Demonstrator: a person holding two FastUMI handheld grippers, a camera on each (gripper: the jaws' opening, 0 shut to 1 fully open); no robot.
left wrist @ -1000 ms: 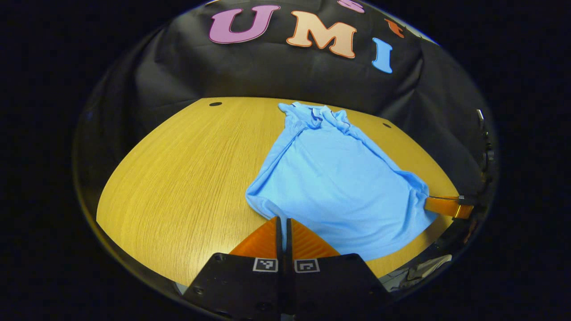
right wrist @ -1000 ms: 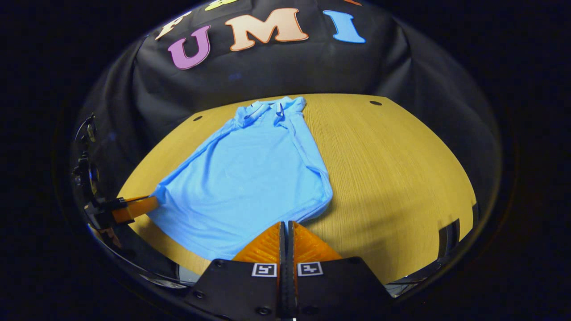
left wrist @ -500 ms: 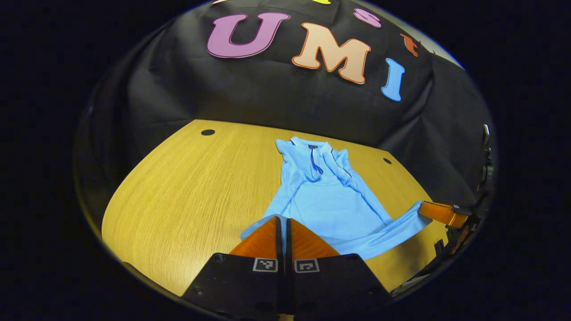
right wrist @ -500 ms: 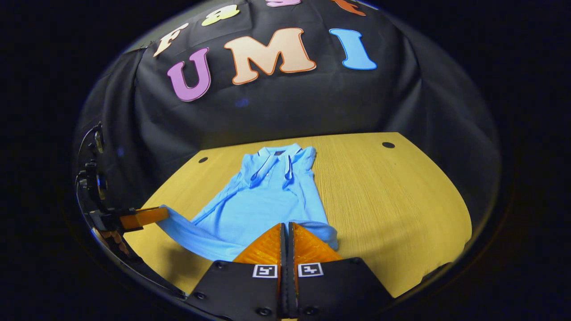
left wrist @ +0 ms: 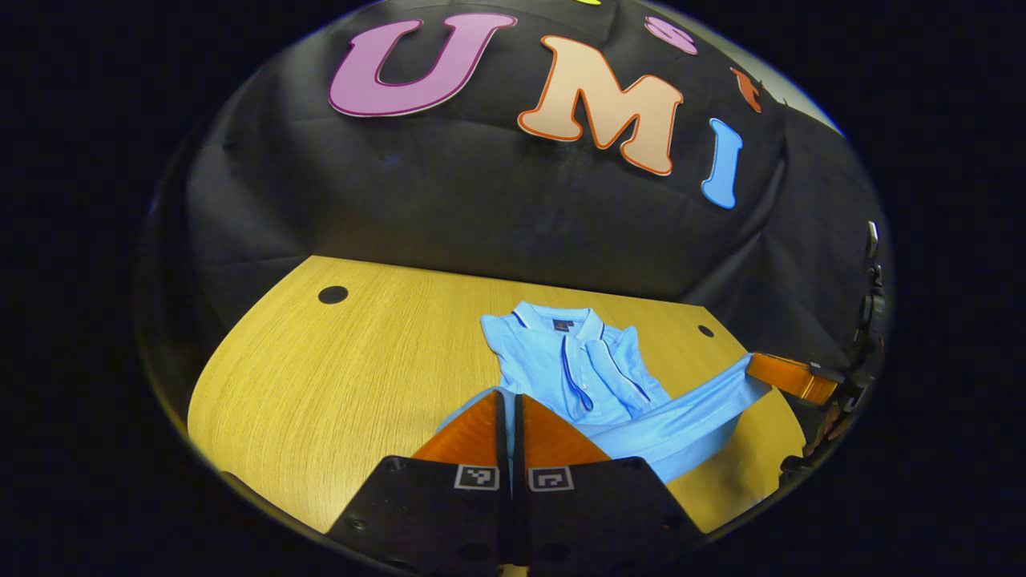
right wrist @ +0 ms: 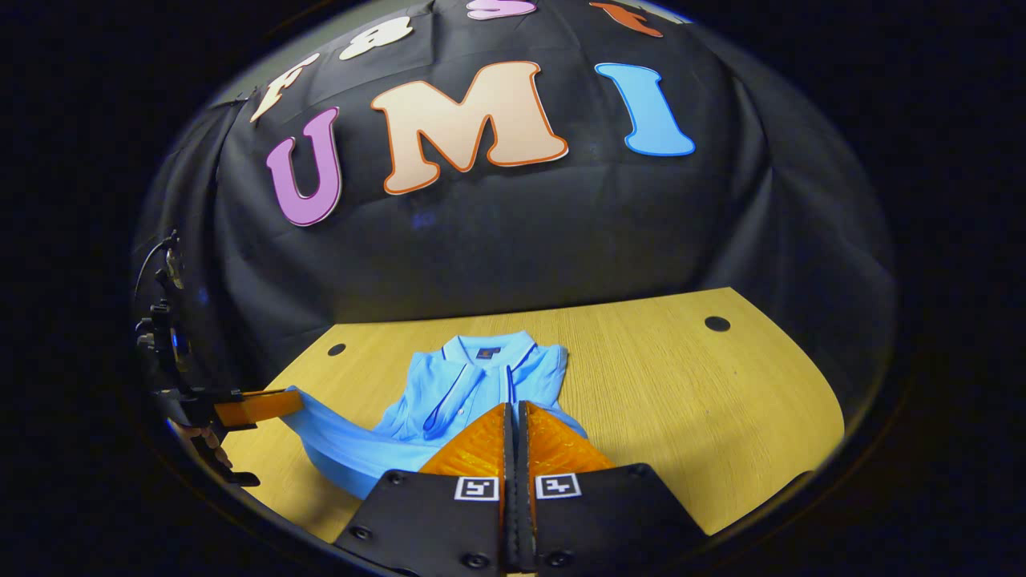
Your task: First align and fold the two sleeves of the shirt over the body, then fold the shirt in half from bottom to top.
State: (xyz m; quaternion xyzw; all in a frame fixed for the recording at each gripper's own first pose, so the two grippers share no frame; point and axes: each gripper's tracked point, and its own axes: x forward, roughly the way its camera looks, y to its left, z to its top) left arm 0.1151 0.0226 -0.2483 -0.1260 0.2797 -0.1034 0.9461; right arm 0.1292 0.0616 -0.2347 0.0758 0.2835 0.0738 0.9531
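1. The wooden table (left wrist: pixel 337 377) spreads wide under everything, with the booth's black cloth wall behind it and small dark holes near its far corners.

2. The blue polo shirt (left wrist: pixel 561 365) lies on the table with its collar (right wrist: pixel 485 349) toward the wall. Its sleeves look already folded in, as the body reads narrow. The bottom hem is lifted off the table and stretches as a taut band (left wrist: pixel 681 417) between the two grippers, hanging over the lower body.

3. The left gripper (left wrist: pixel 506 397) has its fingers pressed together with the hem's left corner pinched between them; blue cloth shows at both sides of its tips. In the right gripper view it appears at the left edge, clamped on that same corner.

4. The right gripper (right wrist: pixel 515 409) likewise has its fingers closed tight on the hem's other corner; the left gripper view shows it at the right edge with the cloth drawn into its tips.

5. Judged from this, the step in hand is the last one, the bottom-to-top fold, about midway. The next move calls for carrying both corners forward level and together, then lowering the hem onto the shoulders just under the collar before letting go, keeping the band taut so no crease forms.
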